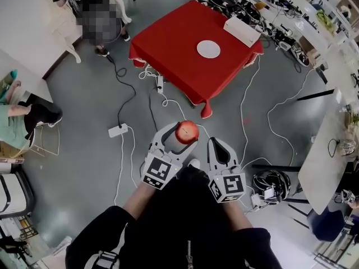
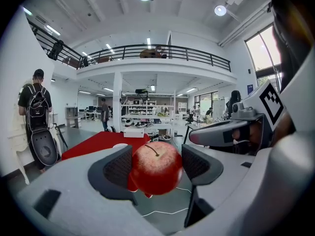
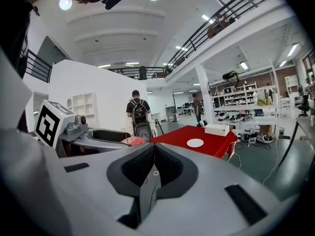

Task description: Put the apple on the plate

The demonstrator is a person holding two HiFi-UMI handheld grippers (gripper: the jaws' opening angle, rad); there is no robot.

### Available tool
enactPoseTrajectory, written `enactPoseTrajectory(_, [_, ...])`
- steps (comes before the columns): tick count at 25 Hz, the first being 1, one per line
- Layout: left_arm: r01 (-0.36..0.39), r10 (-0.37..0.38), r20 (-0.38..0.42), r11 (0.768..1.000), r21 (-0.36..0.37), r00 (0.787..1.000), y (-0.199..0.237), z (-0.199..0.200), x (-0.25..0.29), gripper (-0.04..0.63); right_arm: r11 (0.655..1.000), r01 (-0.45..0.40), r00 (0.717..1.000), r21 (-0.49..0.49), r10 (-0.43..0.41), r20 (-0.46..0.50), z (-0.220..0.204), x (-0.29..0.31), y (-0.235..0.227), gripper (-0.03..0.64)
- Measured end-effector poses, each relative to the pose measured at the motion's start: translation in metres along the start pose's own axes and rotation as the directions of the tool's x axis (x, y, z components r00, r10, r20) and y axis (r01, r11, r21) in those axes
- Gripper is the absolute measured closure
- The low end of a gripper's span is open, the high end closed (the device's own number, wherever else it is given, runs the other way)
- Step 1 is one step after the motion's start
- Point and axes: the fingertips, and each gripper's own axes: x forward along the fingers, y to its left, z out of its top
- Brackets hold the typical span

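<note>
Left gripper pinches the red apple at its jaw tips in the head view, held over the grey floor, which is strewn with white cables, near the person's body. The right gripper sits just right of it, apart from the fruit. Farther off stands a red-clothed table carrying a white plate and, at its far right edge, a white box. The apple is well short of the plate.

In the left gripper view, both dark pads press the apple's sides (stem up), with the table beyond it.

In the right gripper view, that gripper's jaws are pressed together with nothing between them. A reddish lump by the other gripper, at left, is probably the apple. The plate and box lie far right on the table.
</note>
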Motion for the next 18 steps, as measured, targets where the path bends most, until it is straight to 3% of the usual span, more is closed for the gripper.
enactPoseTrajectory(10, [-0.077, 0.077, -0.002, 0.997, -0.006, 0.997, 0.011, 0.022, 0.043, 0.284, 0.999, -0.041, 0.999, -0.009, 0.041, -0.006, 0.015, 0.005, -0.051, 0.604])
enactPoseTrajectory(18, [-0.090, 0.090, -0.005, 0.996, 0.000, 0.996, 0.022, 0.026, 0.062, 0.284, 0.999, -0.038, 0.999, -0.003, 0.038, -0.003, 0.018, 0.011, -0.069, 0.604])
